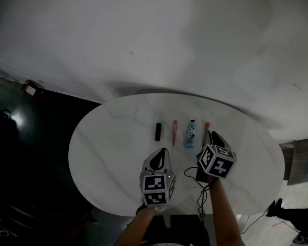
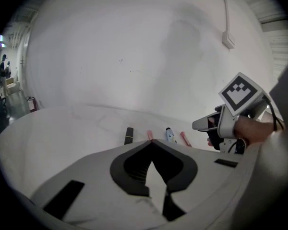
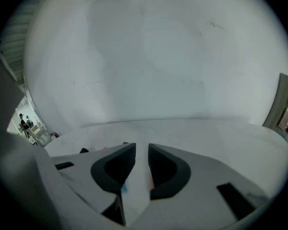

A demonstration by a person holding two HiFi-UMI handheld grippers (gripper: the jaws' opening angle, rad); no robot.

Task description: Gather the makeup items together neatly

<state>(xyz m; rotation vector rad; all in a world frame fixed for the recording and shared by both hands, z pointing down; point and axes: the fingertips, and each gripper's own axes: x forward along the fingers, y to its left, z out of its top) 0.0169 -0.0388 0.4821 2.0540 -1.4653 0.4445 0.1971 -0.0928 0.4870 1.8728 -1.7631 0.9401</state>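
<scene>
Makeup (image 1: 190, 135) is lying neatly rowed; I'm holding left gripper (image 1: 163, 150) closed, right gripper (image 1: 209, 134) slightly parted, empty, probably withdrawing next.

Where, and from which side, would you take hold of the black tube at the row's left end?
Likely across its middle, from above, jaws on the long sides: the black tube lies flat on the table, pointing away from you, with a gap to the pink stick at its right.

Pink stick (image 1: 207, 126) half behind right tongs (image 1: 211, 136)
</scene>
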